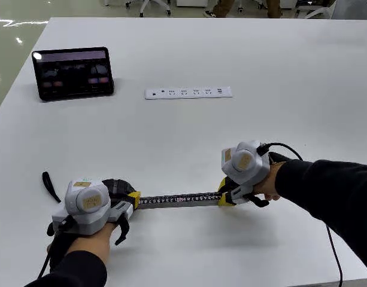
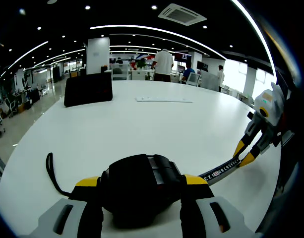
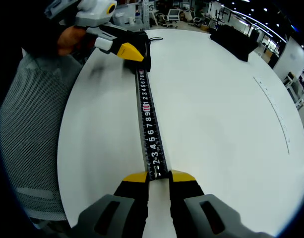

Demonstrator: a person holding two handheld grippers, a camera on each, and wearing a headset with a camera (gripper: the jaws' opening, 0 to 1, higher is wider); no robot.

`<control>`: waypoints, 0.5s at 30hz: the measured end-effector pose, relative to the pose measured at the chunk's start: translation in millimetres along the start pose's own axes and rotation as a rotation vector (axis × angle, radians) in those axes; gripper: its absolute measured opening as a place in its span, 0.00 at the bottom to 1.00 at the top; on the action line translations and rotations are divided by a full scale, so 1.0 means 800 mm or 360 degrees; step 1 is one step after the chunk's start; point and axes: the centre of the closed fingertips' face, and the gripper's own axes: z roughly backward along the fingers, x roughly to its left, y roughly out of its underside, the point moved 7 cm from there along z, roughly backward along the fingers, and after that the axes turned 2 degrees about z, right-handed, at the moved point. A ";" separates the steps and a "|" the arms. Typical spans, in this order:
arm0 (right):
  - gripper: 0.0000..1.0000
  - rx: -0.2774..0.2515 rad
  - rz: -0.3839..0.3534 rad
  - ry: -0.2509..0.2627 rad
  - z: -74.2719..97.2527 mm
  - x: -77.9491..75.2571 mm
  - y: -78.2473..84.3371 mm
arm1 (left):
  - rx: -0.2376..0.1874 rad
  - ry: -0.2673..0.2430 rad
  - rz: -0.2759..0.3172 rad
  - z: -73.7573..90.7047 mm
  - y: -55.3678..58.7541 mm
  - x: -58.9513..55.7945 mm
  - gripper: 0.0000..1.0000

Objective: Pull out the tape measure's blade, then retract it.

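Nearest the person, at the desk's front edge: left tool clenched on the tape measure case, one yellow-tipped jaw on each side of the black body, as the left gripper view shows. Case rests on the desk. A black wrist strap trails from the case out to its left and lies flat on the white surface. The blade is pulled out of the case and runs straight to the right, low over the desk; cannot tell whether it touches the surface along its length. Blade face is dark with pale printed numerals, one mark in red, seen in the right gripper view. Right tool is closed on the blade's free end, which sits pinched between its two yellow tips. A black cable loops off the back of the right tool toward the person's dark sleeve. Both tools are held in hands, well apart, with the exposed blade between them. Beyond the blade, mid-desk: a white power strip lying flat, roughly parallel to the blade. Further back and to the left: a dark tablet propped upright, screen dimly lit. Past the desk's far edge, chair bases and people's feet on a glossy floor; the left gripper view shows people standing in an open office under ceiling lights.
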 end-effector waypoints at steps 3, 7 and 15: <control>0.11 -0.0004 0.0003 0.0002 -0.001 0.001 -0.002 | 0.0001 -0.0001 0.0001 0.000 0.000 0.000 0.59; 0.11 -0.0012 0.0003 0.0004 -0.001 0.001 -0.004 | 0.0006 -0.0002 0.0000 0.000 0.000 0.000 0.59; 0.11 -0.0028 0.0002 0.0006 -0.004 0.001 -0.009 | 0.0007 0.0000 0.0008 0.000 0.000 0.000 0.59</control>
